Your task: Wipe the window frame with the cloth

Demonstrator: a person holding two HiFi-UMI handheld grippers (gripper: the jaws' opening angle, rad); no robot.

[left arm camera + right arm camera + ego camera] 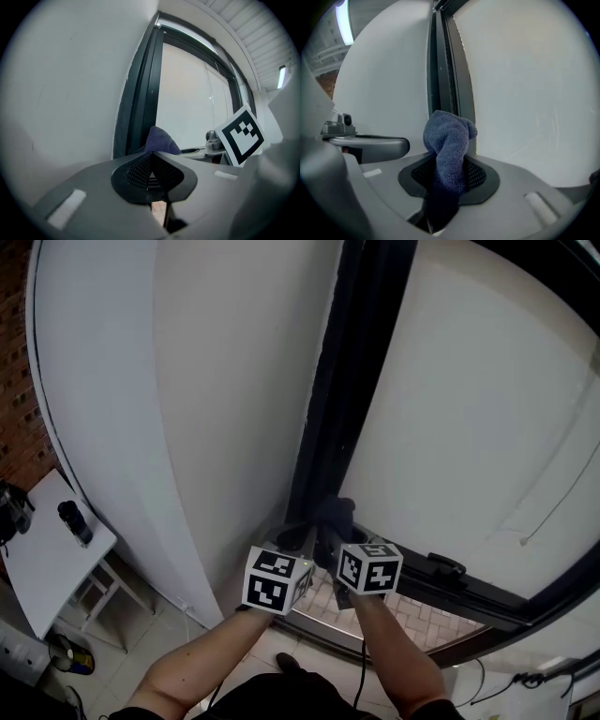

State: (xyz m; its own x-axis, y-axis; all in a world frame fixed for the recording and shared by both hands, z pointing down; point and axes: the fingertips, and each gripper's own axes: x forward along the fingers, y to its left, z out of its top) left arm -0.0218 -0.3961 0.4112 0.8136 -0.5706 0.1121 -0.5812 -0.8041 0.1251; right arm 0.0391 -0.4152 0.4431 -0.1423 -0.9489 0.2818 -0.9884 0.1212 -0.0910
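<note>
A blue-grey cloth (449, 145) is clamped between the jaws of my right gripper (448, 176), its bunched end poking out against the dark vertical window frame (449, 70). In the head view the cloth (335, 515) touches the frame's (337, 381) lower part, near the corner with the bottom rail. My left gripper (151, 173) sits just left of the right one, jaws closed with nothing between them; the cloth (161, 139) shows past its tips. Both marker cubes, left (276, 579) and right (368, 566), sit side by side.
A white wall (187, 381) lies left of the frame, pale glass (487, 390) to its right. A window handle (445, 565) sits on the bottom rail. Far below at left is a white table (52, 559) with a dark object; tiled floor below.
</note>
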